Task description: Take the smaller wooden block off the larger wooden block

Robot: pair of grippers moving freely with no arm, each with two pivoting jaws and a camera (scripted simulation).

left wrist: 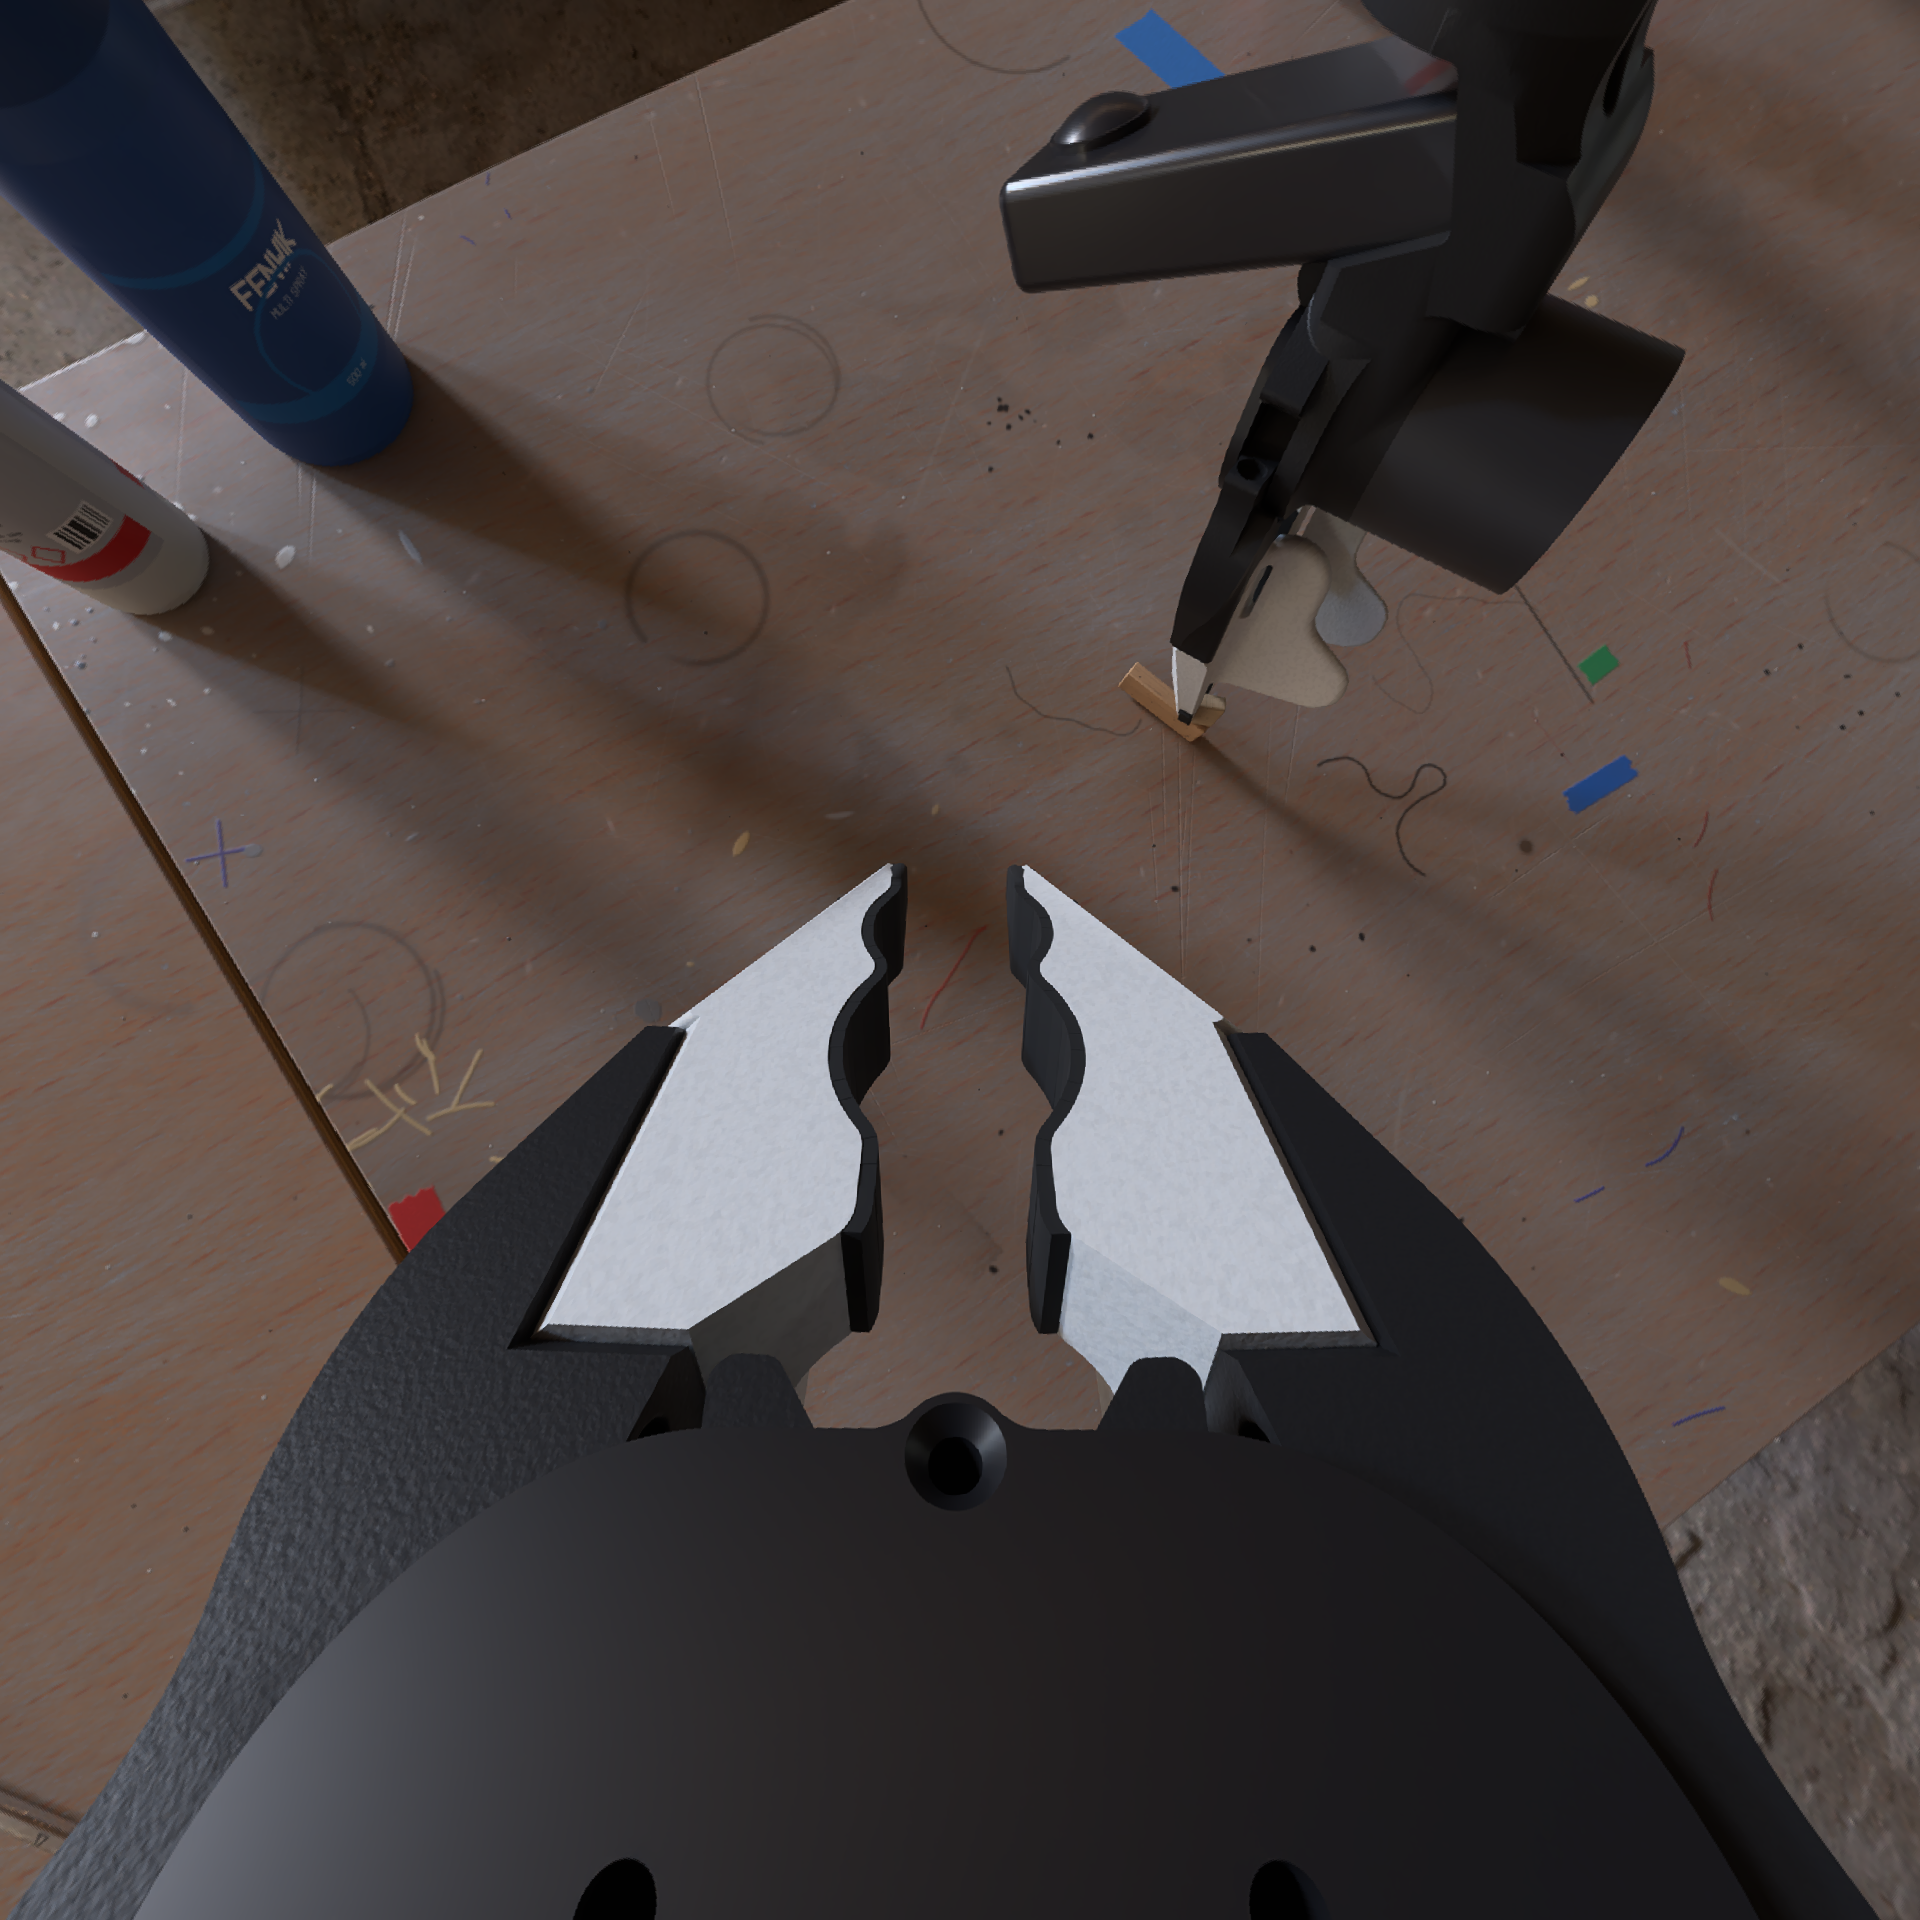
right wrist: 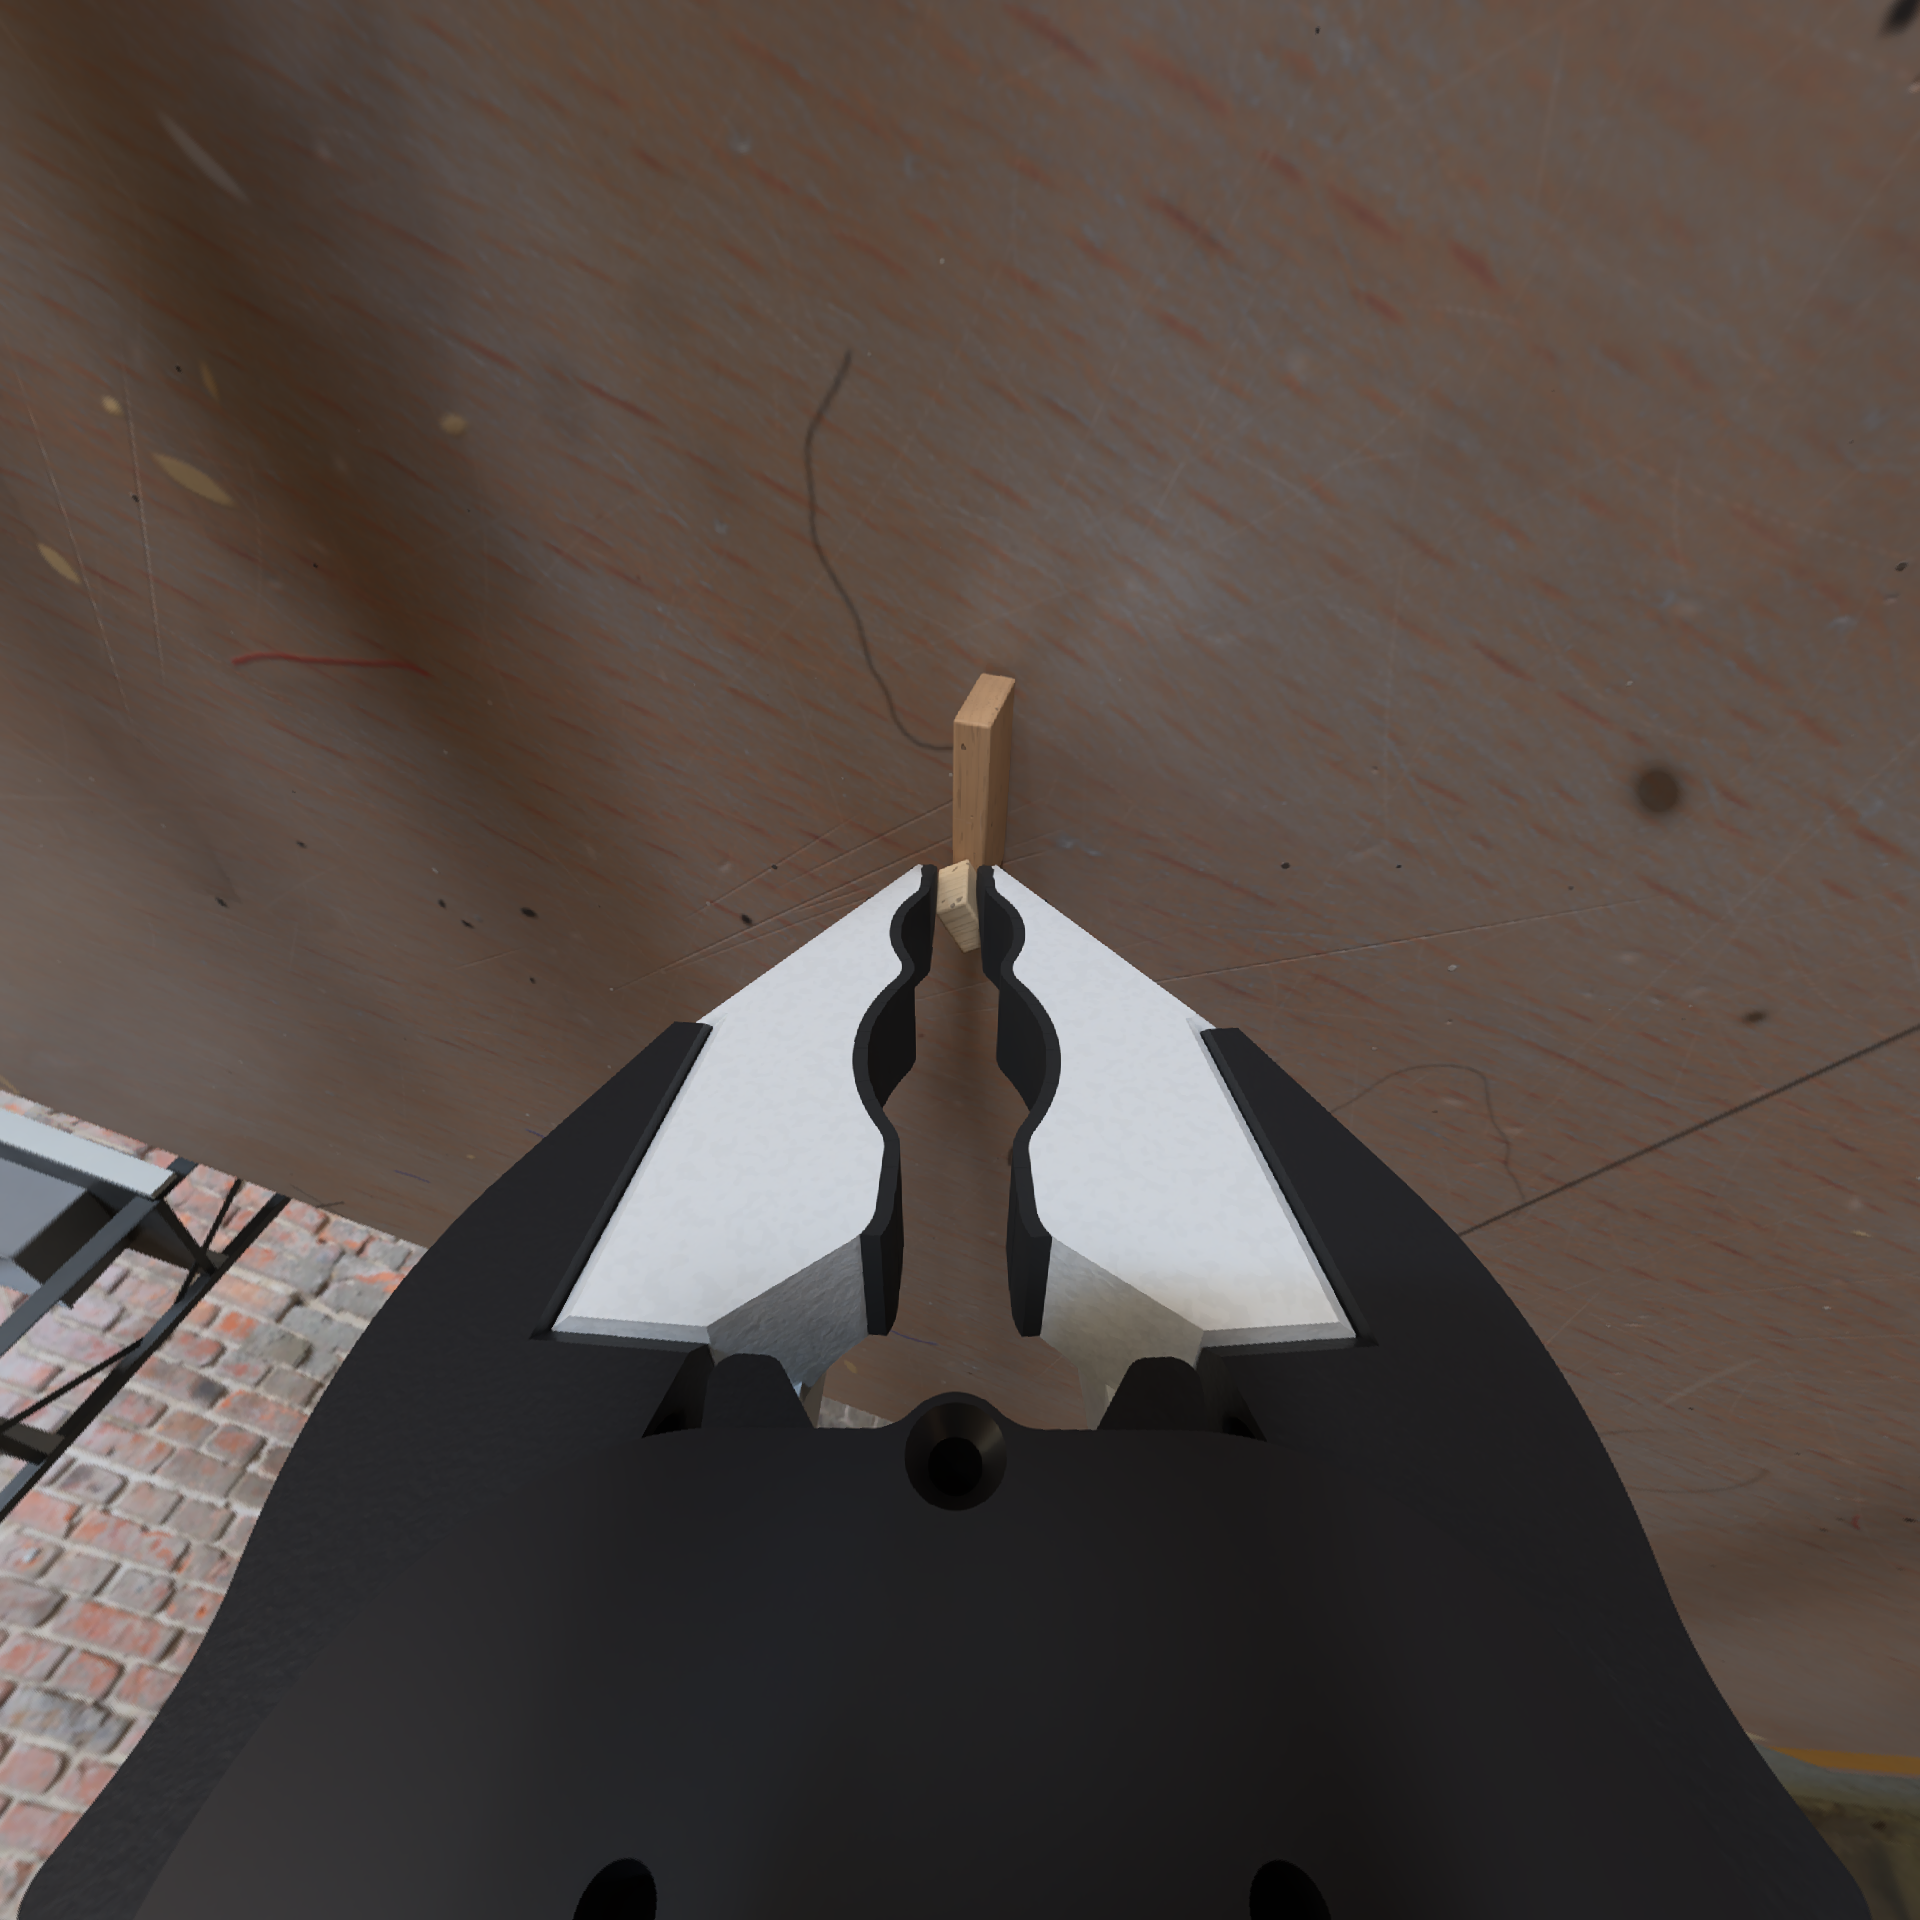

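Note:
The larger wooden block [right wrist: 982,779] is a tan slab lying flat on the worn wooden table [right wrist: 1351,416]. The smaller, paler wooden block [right wrist: 958,909] sits at its near end, pinched between my right gripper's [right wrist: 956,883] fingertips. In the left wrist view, my right gripper [left wrist: 1200,707] points steeply down at the table on the right, its tips on the smaller block [left wrist: 1211,711] at the end of the larger block [left wrist: 1143,688]. I cannot tell whether the two blocks touch. My left gripper [left wrist: 956,883] is open and empty above bare table, to the left of the blocks and nearer.
A dark blue spray can [left wrist: 260,312] and a white can [left wrist: 104,540] stand at the table's far left. Bits of blue tape [left wrist: 1600,781] and green tape [left wrist: 1598,663] lie right of the blocks. The table edge [right wrist: 343,1205] runs close by, with a brick surface [right wrist: 208,1455] and a metal frame [right wrist: 83,1216] beyond it.

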